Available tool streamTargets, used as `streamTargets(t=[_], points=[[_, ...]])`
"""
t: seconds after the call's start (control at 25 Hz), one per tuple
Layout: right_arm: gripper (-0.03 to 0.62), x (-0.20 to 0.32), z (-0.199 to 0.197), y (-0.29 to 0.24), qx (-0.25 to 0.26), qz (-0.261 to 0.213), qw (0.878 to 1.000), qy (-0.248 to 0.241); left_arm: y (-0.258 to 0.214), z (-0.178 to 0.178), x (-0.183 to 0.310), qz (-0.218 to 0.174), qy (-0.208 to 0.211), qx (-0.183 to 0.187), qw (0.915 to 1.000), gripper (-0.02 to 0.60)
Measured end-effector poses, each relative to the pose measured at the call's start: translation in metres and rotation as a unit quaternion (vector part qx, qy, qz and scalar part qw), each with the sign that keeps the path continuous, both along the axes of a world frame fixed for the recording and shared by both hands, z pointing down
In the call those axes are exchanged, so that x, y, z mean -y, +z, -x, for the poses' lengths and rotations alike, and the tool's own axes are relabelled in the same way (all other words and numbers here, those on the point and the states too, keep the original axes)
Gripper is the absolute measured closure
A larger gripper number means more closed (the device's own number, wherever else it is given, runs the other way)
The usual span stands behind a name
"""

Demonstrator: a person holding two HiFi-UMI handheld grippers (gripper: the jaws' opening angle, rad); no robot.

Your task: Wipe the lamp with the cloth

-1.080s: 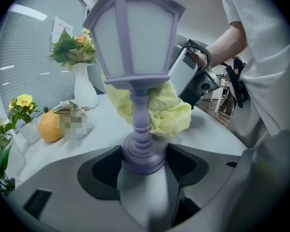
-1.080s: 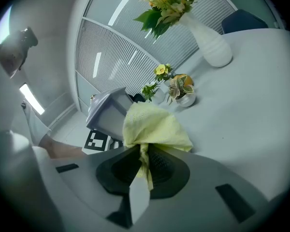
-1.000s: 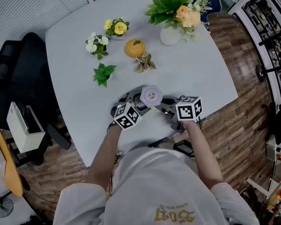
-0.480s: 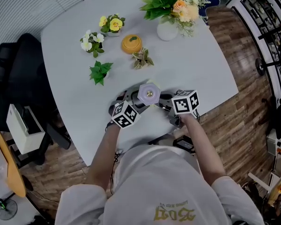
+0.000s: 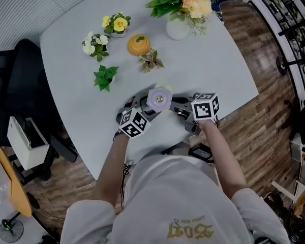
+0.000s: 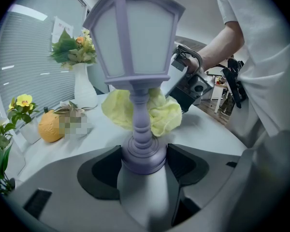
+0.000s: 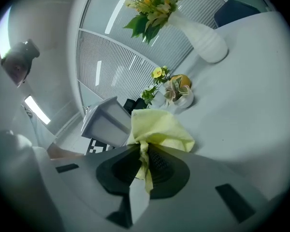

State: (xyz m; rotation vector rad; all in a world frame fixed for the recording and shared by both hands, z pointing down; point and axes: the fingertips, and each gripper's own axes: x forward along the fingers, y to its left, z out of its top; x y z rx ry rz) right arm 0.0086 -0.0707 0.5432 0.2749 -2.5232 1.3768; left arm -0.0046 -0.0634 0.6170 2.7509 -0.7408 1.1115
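Observation:
A lilac lantern-shaped lamp [image 6: 135, 57] stands upright between the jaws of my left gripper [image 6: 142, 166], which is shut on its round base. In the head view the lamp [image 5: 159, 99] shows from above near the table's front edge, between both grippers. My right gripper [image 7: 144, 170] is shut on a pale yellow cloth [image 7: 157, 127]. The cloth [image 6: 157, 112] is pressed against the far side of the lamp's stem, below the shade. In the right gripper view the lamp's shade [image 7: 106, 122] sits just left of the cloth.
On the white table [image 5: 213, 65] stand a white vase of flowers [image 5: 179, 22] at the back, an orange ornament [image 5: 139, 43], small potted plants [image 5: 104, 76] and yellow flowers [image 5: 115, 24]. A black chair [image 5: 12, 85] is at the left. The table's edge runs close to the person's body.
The lamp and both grippers stay together at the front edge. The head camera has shifted, so the table items sit a little higher and further left in view.

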Motion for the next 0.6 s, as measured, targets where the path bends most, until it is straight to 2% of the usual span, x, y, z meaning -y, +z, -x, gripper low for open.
streamTargets(t=[0.6], points=[[0.549, 0.021, 0.005, 0.035, -0.085, 0.007, 0.996, 0.006, -0.001, -0.001, 0.0, -0.001, 0.001, -0.001, 1.0, 0.278]])
